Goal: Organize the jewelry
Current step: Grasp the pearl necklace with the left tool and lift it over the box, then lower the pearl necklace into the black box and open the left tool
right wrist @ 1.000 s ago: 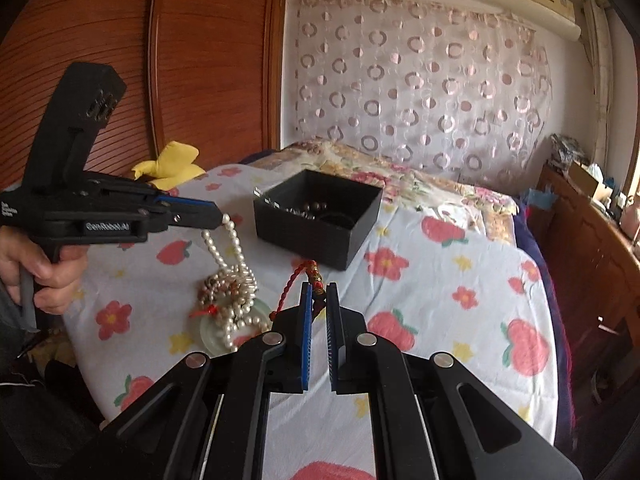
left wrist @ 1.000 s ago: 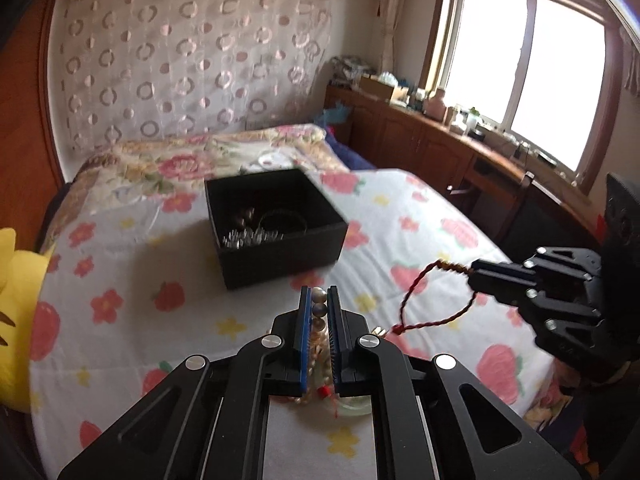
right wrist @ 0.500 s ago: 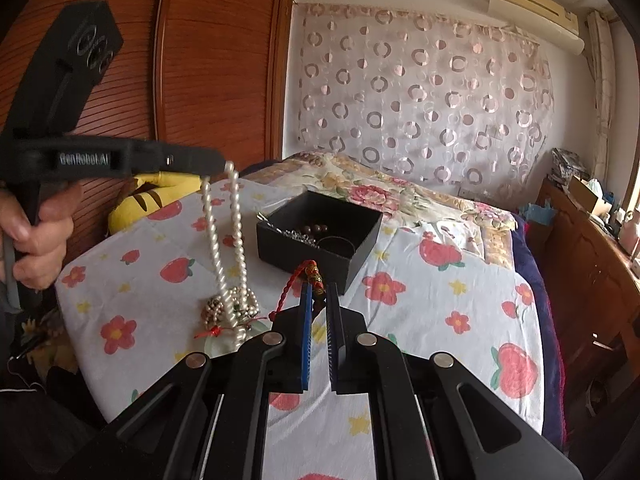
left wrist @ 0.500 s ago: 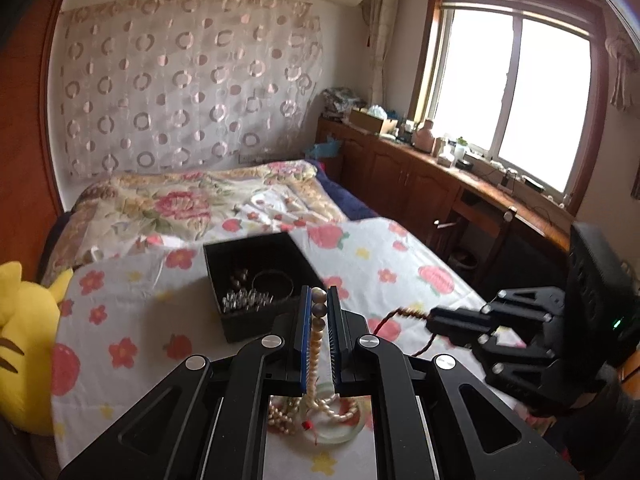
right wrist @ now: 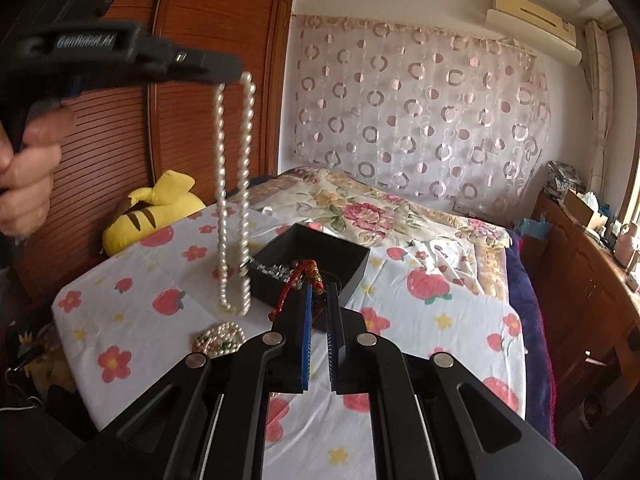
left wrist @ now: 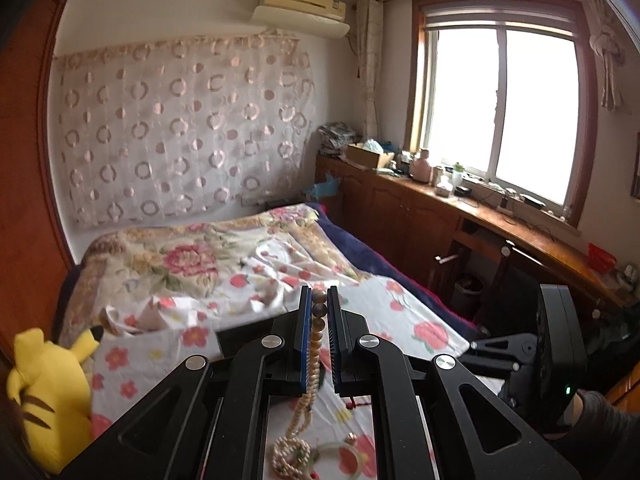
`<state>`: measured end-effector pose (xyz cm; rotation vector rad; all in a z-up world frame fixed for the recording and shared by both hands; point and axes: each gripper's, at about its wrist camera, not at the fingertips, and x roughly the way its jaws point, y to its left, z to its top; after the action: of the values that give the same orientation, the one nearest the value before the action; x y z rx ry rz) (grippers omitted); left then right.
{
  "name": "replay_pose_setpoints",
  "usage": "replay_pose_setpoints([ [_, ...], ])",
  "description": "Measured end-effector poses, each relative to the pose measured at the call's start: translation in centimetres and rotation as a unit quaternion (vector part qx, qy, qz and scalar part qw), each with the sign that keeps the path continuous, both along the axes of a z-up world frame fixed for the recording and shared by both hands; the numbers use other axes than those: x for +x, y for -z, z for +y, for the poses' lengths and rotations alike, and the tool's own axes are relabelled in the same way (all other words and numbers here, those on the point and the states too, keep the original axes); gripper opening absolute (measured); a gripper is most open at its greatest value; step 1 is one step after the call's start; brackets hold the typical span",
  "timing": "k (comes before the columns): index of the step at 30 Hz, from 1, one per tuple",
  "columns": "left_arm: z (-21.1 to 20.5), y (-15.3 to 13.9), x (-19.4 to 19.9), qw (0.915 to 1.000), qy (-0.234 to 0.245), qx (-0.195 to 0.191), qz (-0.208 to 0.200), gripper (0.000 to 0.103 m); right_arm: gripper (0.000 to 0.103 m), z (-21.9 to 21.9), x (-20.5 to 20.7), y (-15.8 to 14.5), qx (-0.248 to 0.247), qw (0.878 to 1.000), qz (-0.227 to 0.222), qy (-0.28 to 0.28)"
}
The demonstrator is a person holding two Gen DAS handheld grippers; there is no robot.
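My left gripper (left wrist: pixel 319 303) is shut on a pearl necklace (left wrist: pixel 315 344), held high in the air; in the right wrist view the left gripper (right wrist: pixel 234 74) holds the pearl necklace (right wrist: pixel 234 200) dangling to the left of the black jewelry box (right wrist: pixel 310 266). My right gripper (right wrist: pixel 318 290) is shut on a red cord bracelet (right wrist: pixel 302 280) just in front of the box. The box holds several small pieces. A pile of pearls and a green bangle (right wrist: pixel 218 340) lies on the cloth below the necklace.
A flowered cloth (right wrist: pixel 420 320) covers the table, with a bed (right wrist: pixel 360 208) behind it. A yellow plush toy (right wrist: pixel 156 210) sits at the left by wooden wardrobe doors. A wooden counter (left wrist: pixel 500 216) runs under the window at the right.
My left gripper has risen well above the table, pulling the pearl necklace up until it hangs free of the pile. My right gripper has lifted slightly with the red cord bracelet.
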<state>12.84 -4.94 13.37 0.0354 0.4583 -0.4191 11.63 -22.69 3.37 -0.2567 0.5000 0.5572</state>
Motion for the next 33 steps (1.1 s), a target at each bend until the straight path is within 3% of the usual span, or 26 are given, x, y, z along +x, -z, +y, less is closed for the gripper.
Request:
replay_pose_setpoints([
  [9, 0.2, -2.4, 4.3, 0.9992, -0.034, 0.019, -0.009, 0.007, 0.008, 1.0, 3.3, -1.2, -0.012, 1.000, -0.009, 0.011],
  [16, 0.2, -1.6, 7.6, 0.9981, -0.052, 0.033, 0.009, 0.007, 0.008, 2.0, 6.7, -0.3, -0.024, 0.999, 0.004, 0.021],
  [27, 2.0, 7.5, 11.4, 0.9924, -0.072, 0.037, 0.093, 0.007, 0.008, 4.6, 11.3, 4.2, -0.029, 0.998, 0.053, 0.026],
  [33, 2.7, 10.9, 11.6, 0.9896, -0.079, 0.040, 0.113, 0.007, 0.008, 6.1, 13.2, 5.9, -0.035, 0.996, 0.071, 0.030],
])
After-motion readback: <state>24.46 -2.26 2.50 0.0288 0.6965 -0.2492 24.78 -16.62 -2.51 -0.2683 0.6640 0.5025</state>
